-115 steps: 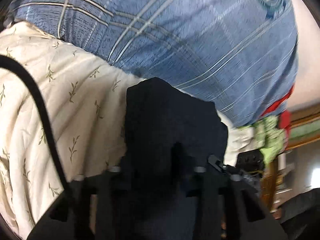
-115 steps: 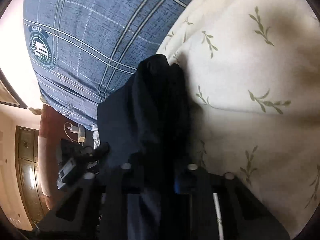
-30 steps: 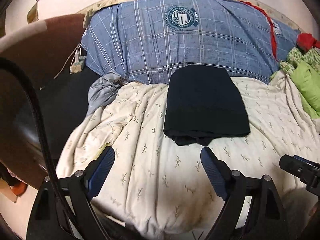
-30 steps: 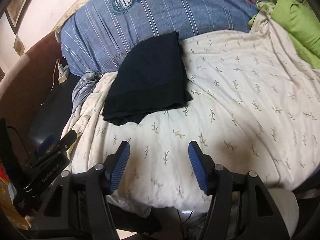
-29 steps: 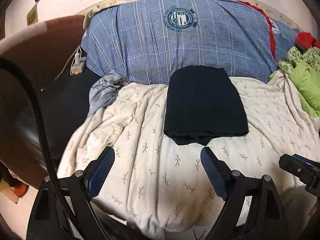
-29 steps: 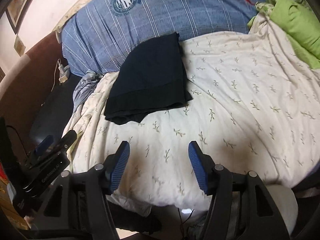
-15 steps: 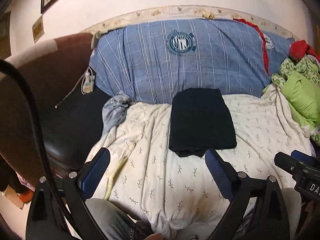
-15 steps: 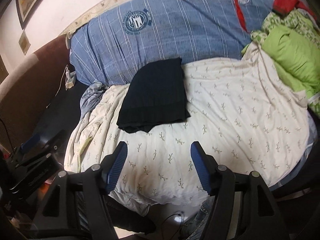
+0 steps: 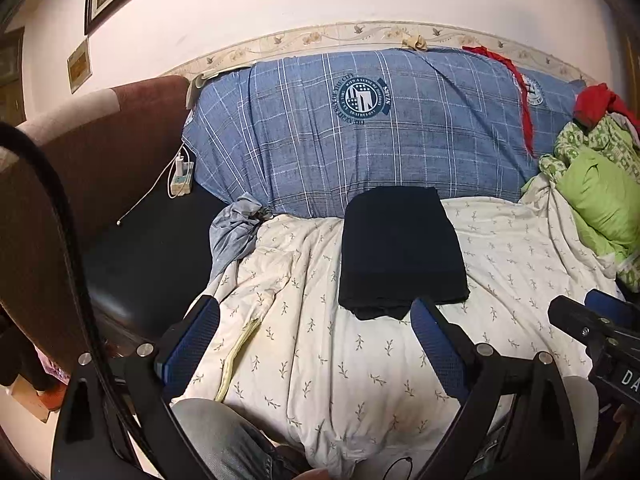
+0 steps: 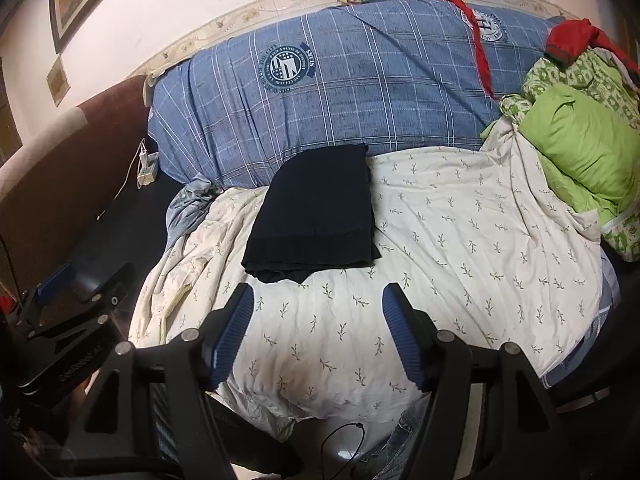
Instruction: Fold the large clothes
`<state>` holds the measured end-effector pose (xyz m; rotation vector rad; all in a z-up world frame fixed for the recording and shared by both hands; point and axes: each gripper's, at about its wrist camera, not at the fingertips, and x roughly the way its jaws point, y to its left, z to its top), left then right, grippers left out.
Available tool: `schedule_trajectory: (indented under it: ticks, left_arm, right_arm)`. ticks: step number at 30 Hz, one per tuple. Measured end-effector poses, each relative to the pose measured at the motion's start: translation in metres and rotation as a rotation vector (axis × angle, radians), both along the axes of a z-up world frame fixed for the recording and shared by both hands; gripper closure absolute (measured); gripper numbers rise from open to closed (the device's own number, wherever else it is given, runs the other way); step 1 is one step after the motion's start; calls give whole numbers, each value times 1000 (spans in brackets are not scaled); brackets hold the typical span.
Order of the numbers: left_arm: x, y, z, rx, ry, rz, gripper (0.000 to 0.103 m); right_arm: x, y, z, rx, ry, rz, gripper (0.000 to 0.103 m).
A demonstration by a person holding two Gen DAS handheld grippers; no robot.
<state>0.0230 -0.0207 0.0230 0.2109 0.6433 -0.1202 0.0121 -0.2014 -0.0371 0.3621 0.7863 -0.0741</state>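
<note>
From the left wrist, the left tool (image 9: 314, 330) hangs above the near edge of the bed, its blue-padded jaws spread wide, having just been opening, with nothing between them but the cream leaf-print bedspread (image 9: 500, 264) below. The folded dark garment (image 9: 400, 248) lies flat on that bedspread, a neat rectangle whose far edge touches the blue plaid bolster (image 9: 360, 140) along the wall. A crumpled grey cloth (image 9: 234, 228) sits to the garment's left, at the bolster's foot. A heap of green bedding (image 9: 596, 192) with a red cloth (image 9: 598, 102) on top fills the right corner. The right tool's black body shows at the lower right edge.

From the right wrist, the right tool (image 10: 318, 334) hovers over the same near part of the bed, its jaws moderately apart and empty. The dark garment (image 10: 320, 216) lies beyond the fingertips, well clear of them, against the bolster (image 10: 360, 92). The green bedding (image 10: 576, 148) rests at the right, and the left tool's body appears at the lower left.
</note>
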Motion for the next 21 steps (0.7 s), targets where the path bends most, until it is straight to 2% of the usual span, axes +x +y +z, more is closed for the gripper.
schedule_trajectory:
  ticks: [10, 21]
  left_arm:
    - [2, -1, -5, 14, 11, -10, 7]
    - [15, -1, -16, 28, 61, 5, 7]
  right_arm:
    - [-1, 1, 2, -19, -4, -5, 35]
    - [0, 0, 2, -19, -7, -9, 35]
